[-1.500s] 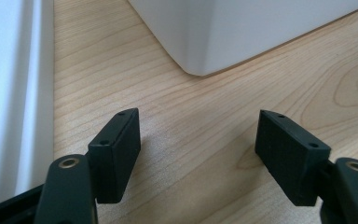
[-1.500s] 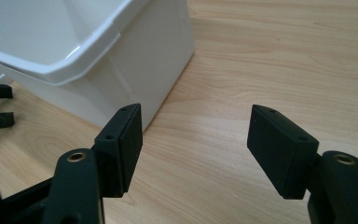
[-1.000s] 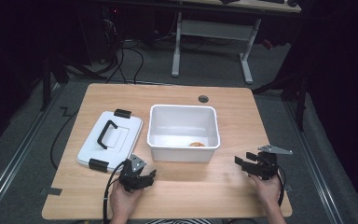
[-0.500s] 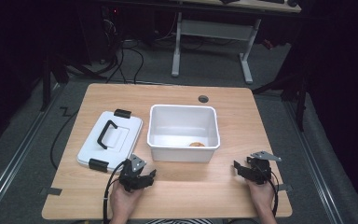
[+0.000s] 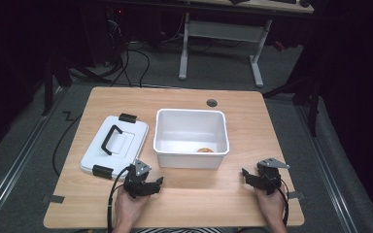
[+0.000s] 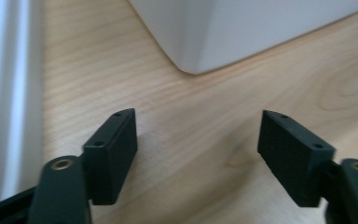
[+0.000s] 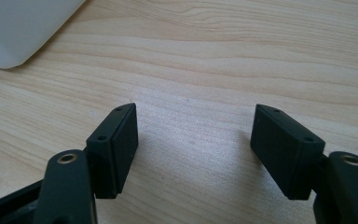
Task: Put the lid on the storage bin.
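A white bin (image 5: 192,138) stands mid-table with a small tan object (image 5: 205,150) on its floor by the near wall. Left of it lies a white lid (image 5: 114,143) with a black handle. My left gripper (image 5: 151,185) rests low near the table's front edge, just below the bin's near left corner, open and empty; the left gripper view (image 6: 198,149) has the bin's corner (image 6: 242,32) ahead and the lid's edge (image 6: 0,93) at left. My right gripper (image 5: 246,176) sits near the front right, its jaws just opened a little wider, with bare wood between them (image 7: 193,149).
The wooden table (image 5: 184,204) has a round cable hole (image 5: 211,103) at the back. A cable (image 5: 111,194) trails from the left gripper over the front edge. The bin's corner (image 7: 23,28) lies upper left in the right gripper view. Desk legs and cables stand on the floor behind.
The right hand and its gripper have sunk toward the tabletop and shifted slightly left. The left gripper, bin and lid have not moved.
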Tool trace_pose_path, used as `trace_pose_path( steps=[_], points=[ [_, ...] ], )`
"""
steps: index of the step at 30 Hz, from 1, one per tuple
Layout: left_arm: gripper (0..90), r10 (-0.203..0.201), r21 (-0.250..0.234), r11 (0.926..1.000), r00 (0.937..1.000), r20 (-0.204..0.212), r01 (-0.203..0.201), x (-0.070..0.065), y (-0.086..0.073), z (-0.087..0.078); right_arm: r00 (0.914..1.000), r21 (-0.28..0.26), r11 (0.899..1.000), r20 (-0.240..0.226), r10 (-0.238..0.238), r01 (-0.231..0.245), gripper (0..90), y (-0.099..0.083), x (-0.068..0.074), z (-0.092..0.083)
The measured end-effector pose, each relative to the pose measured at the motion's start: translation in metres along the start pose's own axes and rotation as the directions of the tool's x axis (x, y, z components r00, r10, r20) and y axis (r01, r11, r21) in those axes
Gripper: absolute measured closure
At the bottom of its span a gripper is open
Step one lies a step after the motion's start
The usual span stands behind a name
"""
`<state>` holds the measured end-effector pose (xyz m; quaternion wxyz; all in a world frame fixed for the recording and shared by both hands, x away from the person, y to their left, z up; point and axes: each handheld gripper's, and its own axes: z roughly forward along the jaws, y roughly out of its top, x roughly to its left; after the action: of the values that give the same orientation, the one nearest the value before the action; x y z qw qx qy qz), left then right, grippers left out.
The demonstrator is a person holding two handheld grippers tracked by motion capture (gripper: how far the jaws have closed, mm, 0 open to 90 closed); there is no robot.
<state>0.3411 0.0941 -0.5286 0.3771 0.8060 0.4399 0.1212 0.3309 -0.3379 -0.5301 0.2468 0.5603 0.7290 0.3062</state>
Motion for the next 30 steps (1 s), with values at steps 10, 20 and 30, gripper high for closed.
trace_pose_path(
  steps=[10,20,30],
  points=[
    [35.5,-0.019,0.049,0.9986,0.9992,0.034,0.017,0.008,0.006,-0.034,1.0000,-0.001,1.000,-0.005,-0.007,0.007,32.1,0.000,0.000,0.000],
    [35.0,-0.067,0.021,0.9975,0.9964,-0.053,0.068,0.045,0.025,-0.087,0.9998,-0.003,1.000,-0.015,-0.016,0.016,31.7,-0.001,0.001,0.000],
    [35.5,-0.130,-0.004,0.9914,0.9803,-0.149,0.131,0.091,0.045,-0.108,0.9996,-0.005,1.000,-0.019,-0.022,0.022,31.6,-0.001,0.001,0.000]
  ],
)
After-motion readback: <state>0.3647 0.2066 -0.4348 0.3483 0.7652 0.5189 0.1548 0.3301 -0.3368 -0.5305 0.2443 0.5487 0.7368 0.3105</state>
